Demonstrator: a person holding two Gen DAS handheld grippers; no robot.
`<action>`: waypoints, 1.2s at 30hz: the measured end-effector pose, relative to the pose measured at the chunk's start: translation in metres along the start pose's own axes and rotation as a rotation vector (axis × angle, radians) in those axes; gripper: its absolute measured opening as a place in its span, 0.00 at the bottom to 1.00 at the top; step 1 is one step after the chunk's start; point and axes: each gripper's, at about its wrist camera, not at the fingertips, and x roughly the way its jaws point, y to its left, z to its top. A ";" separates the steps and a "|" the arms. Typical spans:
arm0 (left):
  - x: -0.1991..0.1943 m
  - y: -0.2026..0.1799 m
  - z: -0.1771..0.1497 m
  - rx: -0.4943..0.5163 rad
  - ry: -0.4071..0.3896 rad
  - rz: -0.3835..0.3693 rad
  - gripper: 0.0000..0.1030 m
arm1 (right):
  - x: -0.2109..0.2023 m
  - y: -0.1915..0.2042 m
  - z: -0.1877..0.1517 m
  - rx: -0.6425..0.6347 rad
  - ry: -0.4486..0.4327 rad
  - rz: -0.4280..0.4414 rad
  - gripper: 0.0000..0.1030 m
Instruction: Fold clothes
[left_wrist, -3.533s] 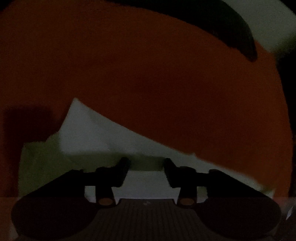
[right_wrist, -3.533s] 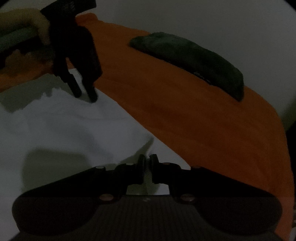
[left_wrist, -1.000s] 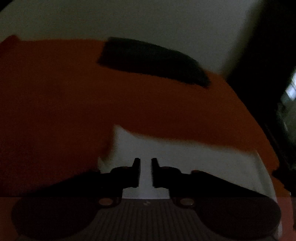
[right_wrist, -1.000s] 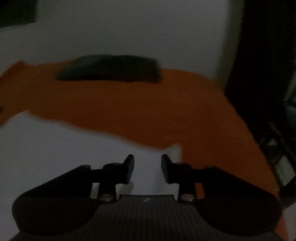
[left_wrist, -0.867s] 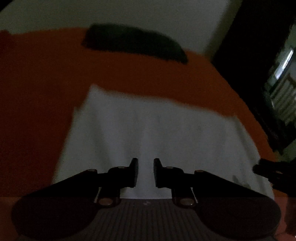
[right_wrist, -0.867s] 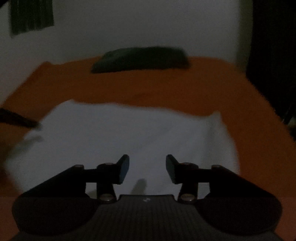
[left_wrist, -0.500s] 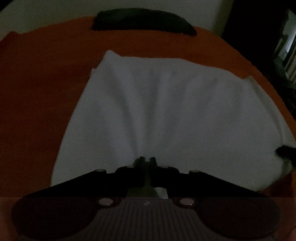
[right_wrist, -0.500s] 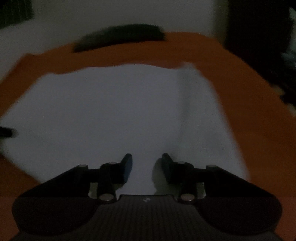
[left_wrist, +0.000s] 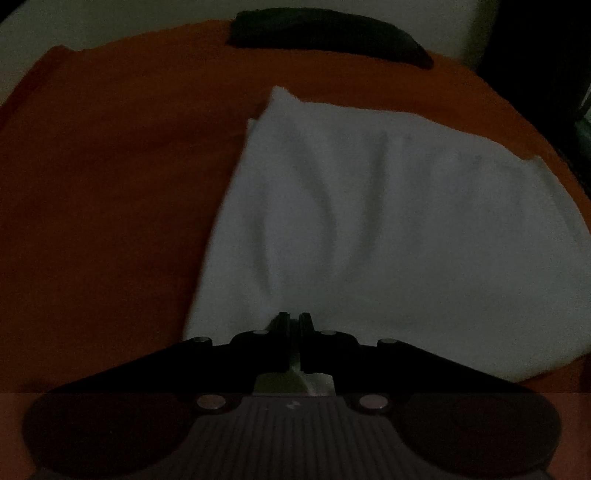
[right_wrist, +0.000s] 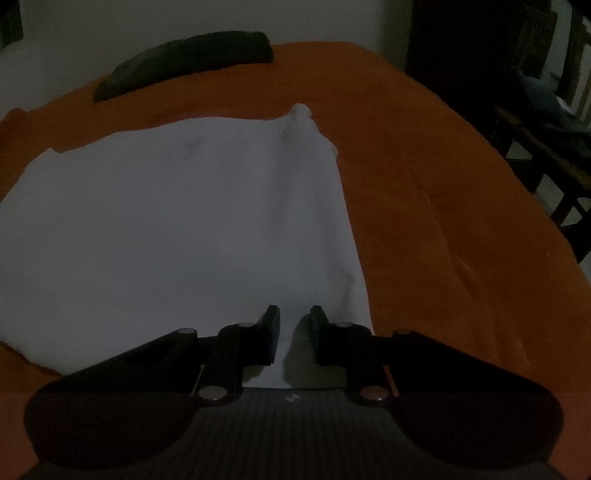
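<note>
A white garment (left_wrist: 388, 221) lies spread flat on an orange bedspread (left_wrist: 110, 166). My left gripper (left_wrist: 294, 317) is shut on the garment's near edge, close to its left corner, and folds run up from the pinch. In the right wrist view the same garment (right_wrist: 177, 221) fills the left and middle. My right gripper (right_wrist: 293, 314) sits low over its near right corner. Its jaws are closing with a clear gap left, the cloth lies between them, and the pads do not press on it.
A dark green pillow (left_wrist: 325, 33) lies at the bed's far end against a pale wall (right_wrist: 147, 22). The orange bedspread (right_wrist: 443, 184) extends to the right of the garment. A dark wooden chair (right_wrist: 546, 147) stands past the bed's right edge.
Both grippers came down and back to the garment's near edge. The left jaws shut on the cloth. The right jaws narrowed around the near right corner.
</note>
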 end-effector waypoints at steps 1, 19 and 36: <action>0.001 0.001 0.001 -0.004 0.003 -0.002 0.06 | 0.002 0.000 0.004 0.000 0.006 -0.003 0.20; 0.007 -0.014 0.004 -0.007 0.005 0.040 0.06 | 0.002 0.006 0.009 0.029 0.014 -0.020 0.42; -0.018 0.013 -0.008 -0.020 0.003 0.059 0.14 | -0.021 0.024 0.014 0.047 -0.043 -0.054 0.89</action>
